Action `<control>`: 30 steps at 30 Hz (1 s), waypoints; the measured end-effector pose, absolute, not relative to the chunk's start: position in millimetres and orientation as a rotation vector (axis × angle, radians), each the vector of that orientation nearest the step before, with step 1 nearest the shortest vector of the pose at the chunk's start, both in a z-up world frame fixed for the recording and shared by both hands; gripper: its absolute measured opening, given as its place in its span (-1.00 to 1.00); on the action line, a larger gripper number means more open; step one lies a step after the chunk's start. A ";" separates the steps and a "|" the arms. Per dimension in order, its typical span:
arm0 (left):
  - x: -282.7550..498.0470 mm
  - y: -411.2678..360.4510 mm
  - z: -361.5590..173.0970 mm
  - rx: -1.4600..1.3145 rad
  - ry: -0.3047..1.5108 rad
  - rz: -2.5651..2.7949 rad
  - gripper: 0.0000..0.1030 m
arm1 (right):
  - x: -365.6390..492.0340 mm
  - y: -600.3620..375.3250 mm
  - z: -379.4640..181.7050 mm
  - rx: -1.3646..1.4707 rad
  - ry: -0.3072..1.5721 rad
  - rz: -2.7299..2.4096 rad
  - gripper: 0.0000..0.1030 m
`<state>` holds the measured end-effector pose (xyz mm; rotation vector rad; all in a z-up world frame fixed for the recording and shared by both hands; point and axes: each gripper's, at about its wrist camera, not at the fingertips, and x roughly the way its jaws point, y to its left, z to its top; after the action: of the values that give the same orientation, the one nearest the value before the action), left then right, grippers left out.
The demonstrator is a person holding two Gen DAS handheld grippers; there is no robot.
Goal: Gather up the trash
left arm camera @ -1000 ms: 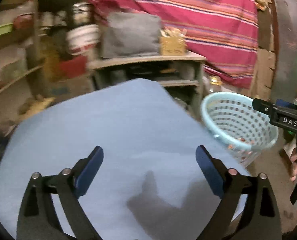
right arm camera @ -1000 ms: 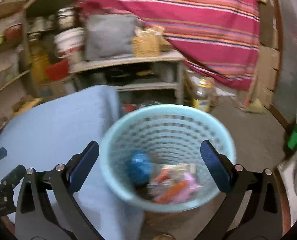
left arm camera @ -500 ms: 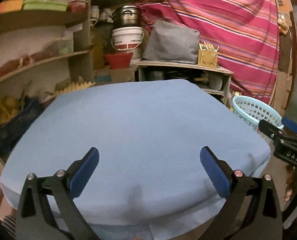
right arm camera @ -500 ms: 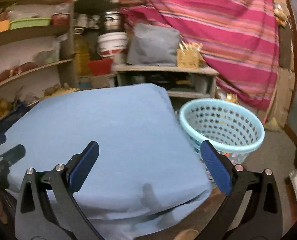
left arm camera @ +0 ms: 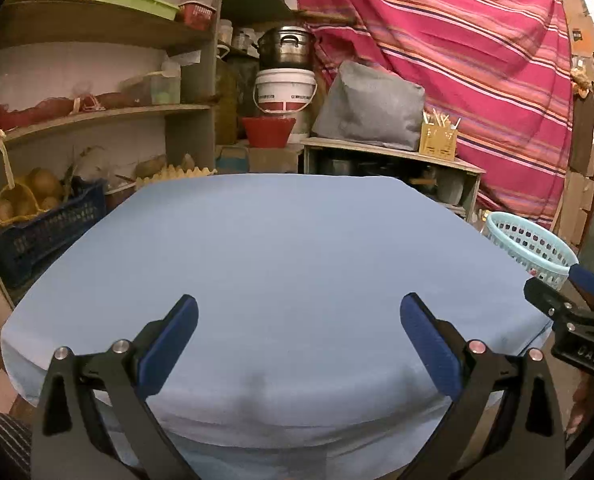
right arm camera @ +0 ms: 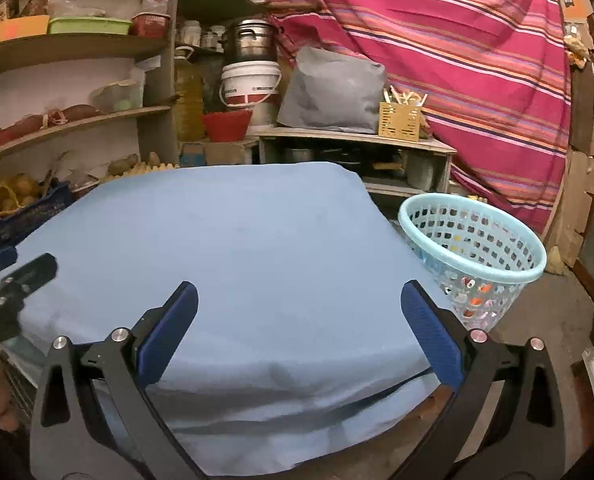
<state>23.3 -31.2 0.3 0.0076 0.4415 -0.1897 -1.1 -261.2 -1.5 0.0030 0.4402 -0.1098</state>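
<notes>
A light blue perforated basket (right arm camera: 473,256) stands on the floor right of a table covered with a blue cloth (right arm camera: 237,260); colourful wrappers show through its lower holes. It also shows in the left wrist view (left arm camera: 531,246). My left gripper (left arm camera: 297,344) is open and empty over the near part of the cloth (left arm camera: 289,248). My right gripper (right arm camera: 297,342) is open and empty over the cloth's near right corner. No trash shows on the cloth.
Shelves (left arm camera: 97,116) with jars, boxes and produce stand at the left. A low wooden shelf (right arm camera: 357,140) with a grey bag, a white bucket (right arm camera: 251,84) and a yellow box is behind the table. A striped red curtain (right arm camera: 457,60) hangs at the back right.
Both grippers have pulled back and up from the basket. The right one was right over the basket; it now looks across the table with the basket off to the right.
</notes>
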 end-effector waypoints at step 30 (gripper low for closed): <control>26.2 -53.1 -15.7 0.057 0.414 -0.168 0.92 | -4.3 -270.4 -5.8 0.062 0.402 -0.108 0.92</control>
<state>26.2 -53.1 -15.7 0.0573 0.4144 -0.1683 -4.3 -270.4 -5.8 0.0621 0.4025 -0.1083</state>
